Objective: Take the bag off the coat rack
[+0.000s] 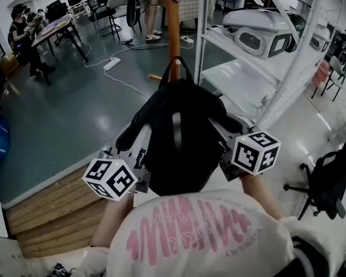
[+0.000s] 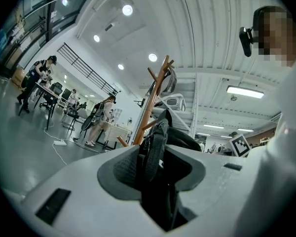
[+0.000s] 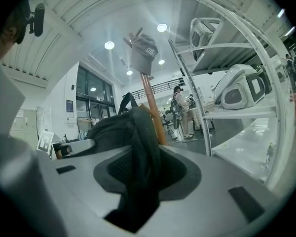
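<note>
Left of the coat rack (image 1: 173, 33) pole, the left tongs (image 2: 155, 169) are closed partway on a webbing strap (image 2: 156, 144) of the black bag (image 1: 179, 137), which sits just in front of the pole with its top loop against it. To the right, the right tongs (image 3: 138, 181) pinch a soft fold of the bag. The bag looks limp and saggy, so the straps and top loop seem the surest holds.
</note>
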{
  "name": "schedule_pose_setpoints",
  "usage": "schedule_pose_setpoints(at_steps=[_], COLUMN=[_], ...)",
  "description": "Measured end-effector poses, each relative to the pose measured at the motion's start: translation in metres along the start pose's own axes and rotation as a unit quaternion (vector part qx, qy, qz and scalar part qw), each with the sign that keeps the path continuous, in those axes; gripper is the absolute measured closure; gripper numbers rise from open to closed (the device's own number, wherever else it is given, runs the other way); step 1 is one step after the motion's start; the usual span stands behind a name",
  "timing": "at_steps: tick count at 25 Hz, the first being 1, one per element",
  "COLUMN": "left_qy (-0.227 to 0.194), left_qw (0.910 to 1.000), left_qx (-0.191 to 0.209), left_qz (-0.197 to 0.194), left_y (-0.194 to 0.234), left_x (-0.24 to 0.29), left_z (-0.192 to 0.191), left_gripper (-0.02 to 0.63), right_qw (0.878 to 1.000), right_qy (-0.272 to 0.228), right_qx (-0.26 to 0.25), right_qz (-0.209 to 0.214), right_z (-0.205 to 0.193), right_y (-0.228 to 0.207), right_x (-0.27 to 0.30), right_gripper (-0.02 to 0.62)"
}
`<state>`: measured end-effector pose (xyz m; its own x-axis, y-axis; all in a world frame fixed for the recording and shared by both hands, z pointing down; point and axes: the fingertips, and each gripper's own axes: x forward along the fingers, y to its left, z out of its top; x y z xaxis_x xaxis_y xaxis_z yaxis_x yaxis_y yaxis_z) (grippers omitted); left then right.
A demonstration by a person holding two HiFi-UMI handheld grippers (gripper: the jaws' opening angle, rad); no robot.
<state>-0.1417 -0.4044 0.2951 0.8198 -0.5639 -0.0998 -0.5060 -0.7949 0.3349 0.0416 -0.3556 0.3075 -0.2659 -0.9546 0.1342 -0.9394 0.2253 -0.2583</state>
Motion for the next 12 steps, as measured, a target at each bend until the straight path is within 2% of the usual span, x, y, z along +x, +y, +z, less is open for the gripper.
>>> schedule_pose_setpoints(at_steps=[8, 12], left_qy=[0.001, 0.009], left_qw=[0.9997, 0.9995], left_qx=[0.014, 0.003], left_qz=[0.019, 0.032], left_y=[-0.019, -0.025], left_x=[-0.021, -0.030], left_z=[-0.016, -0.029], left_gripper=[0.476, 0.476], right_qw=[1.000, 1.000], right_qy=[0.008, 0.021], right_qx=[0.010, 0.009], right_qz=[0.016, 0.021], right_z=[-0.021, -0.031], right_y=[0.006, 0.007], right_x=[-0.021, -0.030], right_gripper=[0.465, 0.465])
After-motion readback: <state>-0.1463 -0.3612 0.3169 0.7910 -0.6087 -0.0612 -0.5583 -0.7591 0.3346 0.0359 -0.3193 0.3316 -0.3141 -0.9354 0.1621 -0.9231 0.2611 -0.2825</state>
